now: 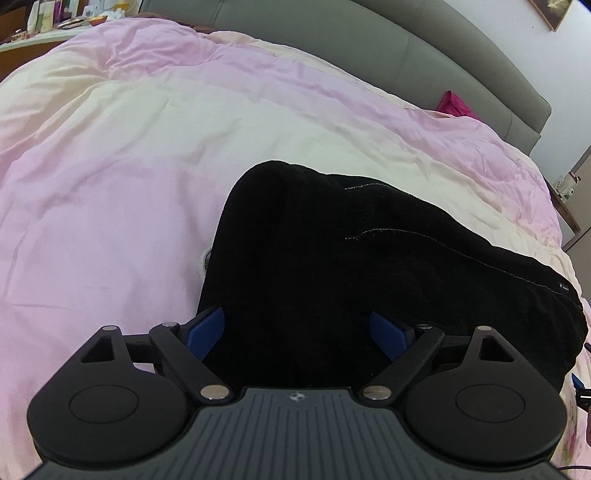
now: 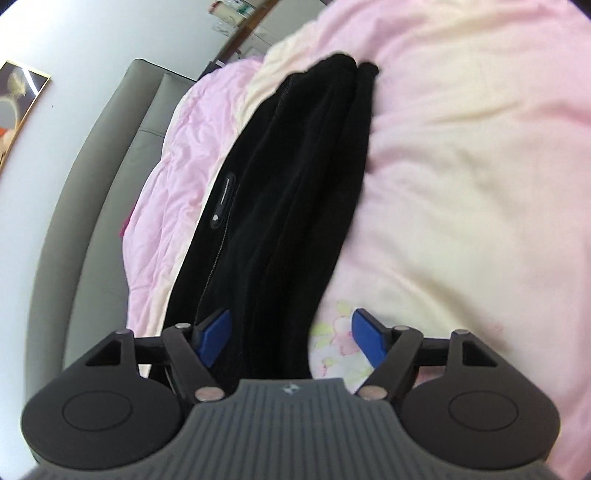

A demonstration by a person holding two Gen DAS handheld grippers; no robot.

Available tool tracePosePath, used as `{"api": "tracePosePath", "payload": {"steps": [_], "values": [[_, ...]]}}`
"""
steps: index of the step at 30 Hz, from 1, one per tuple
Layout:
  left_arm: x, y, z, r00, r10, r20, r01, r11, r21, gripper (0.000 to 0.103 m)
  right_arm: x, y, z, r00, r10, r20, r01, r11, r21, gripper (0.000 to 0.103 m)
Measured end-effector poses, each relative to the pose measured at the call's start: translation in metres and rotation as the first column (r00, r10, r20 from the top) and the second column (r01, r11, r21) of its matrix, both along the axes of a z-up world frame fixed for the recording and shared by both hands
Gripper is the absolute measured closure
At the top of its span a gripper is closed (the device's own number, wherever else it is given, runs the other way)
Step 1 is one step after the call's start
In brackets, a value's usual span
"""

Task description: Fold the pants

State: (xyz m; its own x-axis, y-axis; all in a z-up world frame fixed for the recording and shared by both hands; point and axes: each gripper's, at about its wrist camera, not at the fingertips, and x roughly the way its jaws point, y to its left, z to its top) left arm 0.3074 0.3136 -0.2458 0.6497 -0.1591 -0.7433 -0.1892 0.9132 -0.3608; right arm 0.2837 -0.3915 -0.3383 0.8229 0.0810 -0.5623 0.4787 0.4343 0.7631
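Observation:
The black pants lie folded lengthwise on the pink and cream bedcover. My left gripper is open just above one end of the pants, with the cloth between its blue pads. In the right wrist view the pants run away from me as a long strip. My right gripper is open over their near end. Its left pad is over the cloth and its right pad over the bedcover.
A grey padded headboard runs along the far edge of the bed, also in the right wrist view. A magenta cloth lies by it. A shelf with bottles stands at the far left.

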Motion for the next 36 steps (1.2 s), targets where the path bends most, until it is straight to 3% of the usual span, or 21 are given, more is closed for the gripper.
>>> {"api": "tracePosePath", "payload": {"steps": [5, 7, 10, 11, 13, 16, 20, 22, 23, 25, 27, 28, 29, 33, 36], "values": [[0.012, -0.004, -0.006, 0.999, -0.015, -0.030, 0.014, 1.000, -0.003, 0.000, 0.035, 0.007, -0.003, 0.998, 0.042, 0.040, -0.041, 0.999, -0.031, 0.028], [0.021, -0.014, -0.008, 0.996, -0.045, -0.071, 0.050, 0.997, 0.062, 0.000, 0.046, 0.008, -0.006, 0.997, 0.053, 0.047, -0.051, 0.998, -0.044, 0.020], [0.030, -0.021, -0.010, 0.990, -0.074, -0.118, 0.088, 0.989, 0.118, 0.000, 0.061, 0.006, -0.013, 0.998, 0.056, 0.030, -0.053, 0.995, -0.086, 0.021], [0.031, -0.019, -0.008, 0.990, -0.069, -0.123, 0.083, 0.991, 0.108, 0.000, 0.066, 0.006, -0.014, 0.998, 0.067, 0.021, -0.064, 0.992, -0.105, 0.023], [0.023, -0.011, 0.003, 0.994, -0.006, -0.109, 0.015, 0.997, 0.080, 0.002, 0.072, 0.005, -0.011, 0.997, 0.072, -0.008, -0.073, 0.986, -0.150, 0.047], [-0.005, 0.001, 0.023, 0.998, 0.036, -0.046, -0.034, 0.998, 0.048, 0.015, 0.065, -0.007, -0.014, 0.998, 0.059, 0.031, -0.057, 0.995, -0.085, 0.050], [-0.045, 0.011, 0.027, 0.999, 0.025, -0.025, -0.023, 0.998, 0.065, 0.006, 0.055, -0.017, -0.021, 0.996, 0.073, 0.051, -0.072, 0.997, -0.029, 0.053], [-0.061, 0.022, 0.020, 0.997, 0.073, -0.016, -0.073, 0.997, -0.016, 0.000, 0.055, -0.017, -0.022, 0.996, 0.065, 0.057, -0.065, 0.998, -0.002, 0.052], [-0.069, 0.029, 0.013, 0.993, 0.115, -0.026, -0.117, 0.987, -0.106, 0.000, 0.054, -0.016, -0.022, 0.996, 0.064, 0.057, -0.064, 0.998, 0.003, 0.052], [-0.083, 0.039, -0.007, 0.973, 0.209, -0.095, -0.228, 0.919, -0.322, 0.000, 0.053, -0.015, -0.020, 0.996, 0.066, 0.055, -0.066, 0.998, 0.000, 0.052], [-0.102, 0.038, -0.032, 0.945, 0.290, -0.152, -0.326, 0.789, -0.520, 0.000, 0.052, -0.014, -0.019, 0.996, 0.068, 0.054, -0.068, 0.998, 0.001, 0.052], [-0.113, 0.032, -0.040, 0.928, 0.337, -0.157, -0.364, 0.737, -0.569, 0.000, 0.051, -0.014, -0.019, 0.996, 0.067, 0.055, -0.068, 0.998, 0.005, 0.052], [-0.123, 0.024, -0.045, 0.915, 0.377, -0.144, -0.385, 0.708, -0.592, 0.000, 0.051, -0.014, -0.018, 0.996, 0.066, 0.056, -0.067, 0.998, 0.010, 0.052], [-0.130, -0.008, -0.052, 0.875, 0.476, -0.082, -0.414, 0.652, -0.635, 0.000, 0.054, -0.013, -0.019, 0.996, 0.066, 0.054, -0.067, 0.998, 0.009, 0.052], [-0.125, -0.021, -0.060, 0.817, 0.573, -0.067, -0.469, 0.592, -0.656, 0.000, 0.053, -0.012, -0.019, 0.996, 0.071, 0.056, -0.071, 0.997, 0.001, 0.052]]}}
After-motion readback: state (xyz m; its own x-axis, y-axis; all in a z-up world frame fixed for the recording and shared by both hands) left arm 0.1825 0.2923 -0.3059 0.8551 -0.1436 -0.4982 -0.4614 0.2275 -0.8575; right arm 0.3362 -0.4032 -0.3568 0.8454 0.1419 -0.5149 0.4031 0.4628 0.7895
